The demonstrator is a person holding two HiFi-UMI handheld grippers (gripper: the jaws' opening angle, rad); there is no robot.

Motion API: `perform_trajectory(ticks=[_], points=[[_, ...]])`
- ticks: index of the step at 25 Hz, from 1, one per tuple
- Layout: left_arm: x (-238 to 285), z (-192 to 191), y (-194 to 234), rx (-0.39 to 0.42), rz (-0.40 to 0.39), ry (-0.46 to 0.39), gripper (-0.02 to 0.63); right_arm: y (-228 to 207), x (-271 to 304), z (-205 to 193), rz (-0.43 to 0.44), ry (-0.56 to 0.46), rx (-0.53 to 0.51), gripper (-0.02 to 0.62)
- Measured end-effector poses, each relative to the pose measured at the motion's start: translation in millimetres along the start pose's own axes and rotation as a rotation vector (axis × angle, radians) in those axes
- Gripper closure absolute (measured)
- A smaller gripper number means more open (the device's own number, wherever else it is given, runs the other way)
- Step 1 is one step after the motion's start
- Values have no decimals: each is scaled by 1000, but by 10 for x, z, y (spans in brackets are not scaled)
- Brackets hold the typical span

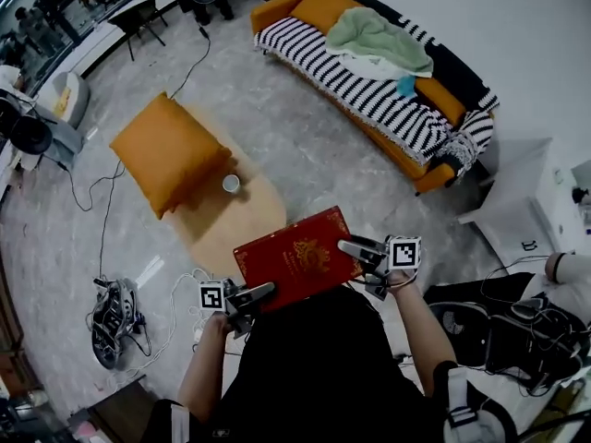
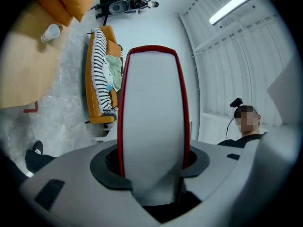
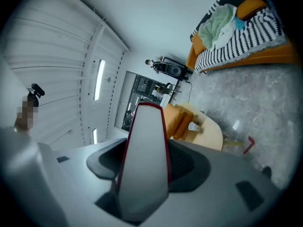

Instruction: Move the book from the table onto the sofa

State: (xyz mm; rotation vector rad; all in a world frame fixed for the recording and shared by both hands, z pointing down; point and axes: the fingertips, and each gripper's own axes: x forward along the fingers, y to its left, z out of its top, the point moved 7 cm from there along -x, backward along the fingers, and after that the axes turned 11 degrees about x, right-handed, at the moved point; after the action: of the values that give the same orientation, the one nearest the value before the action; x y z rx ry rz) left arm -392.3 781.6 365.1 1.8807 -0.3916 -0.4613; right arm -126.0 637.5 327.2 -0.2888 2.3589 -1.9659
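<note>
Red hardcover book (image 1: 297, 258), gold emblem on cover, pale page edges.

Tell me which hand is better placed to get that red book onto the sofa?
Likely right. The left tool and right tool each grip the red book, but the right holds the edge nearer the sofa, so it can lead.

There is one red book (image 1: 297, 257), and there are two grippers, the left gripper (image 1: 251, 295) and the right gripper (image 1: 358, 248). One sofa (image 1: 277, 12) bears one striped blanket (image 1: 369, 90) and one green cloth (image 1: 374, 37). One wooden counter (image 1: 245, 224) carries one orange cushion (image 1: 166, 150) and one white cup (image 1: 231, 184).
</note>
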Motion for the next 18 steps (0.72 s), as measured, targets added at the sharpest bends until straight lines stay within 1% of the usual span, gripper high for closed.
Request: perform_trajectory(ticks=[4, 8, 12, 14, 18], points=[[602, 0, 126, -17, -17, 50, 365, -130, -513, 271, 13, -71, 16, 325], [1113, -47, 216, -57, -36, 82, 365, -204, -988, 446, 22, -157, 27, 327], [1569, 25, 292, -67, -51, 175, 365, -310, -1466, 547, -4, -265, 68, 330], [1732, 89, 322, -67, -54, 218, 365, -363, -1618, 579, 3, -297, 83, 330], [1929, 237, 505, -72, -57, 269, 365, -491, -1699, 607, 62, -315, 138, 337]])
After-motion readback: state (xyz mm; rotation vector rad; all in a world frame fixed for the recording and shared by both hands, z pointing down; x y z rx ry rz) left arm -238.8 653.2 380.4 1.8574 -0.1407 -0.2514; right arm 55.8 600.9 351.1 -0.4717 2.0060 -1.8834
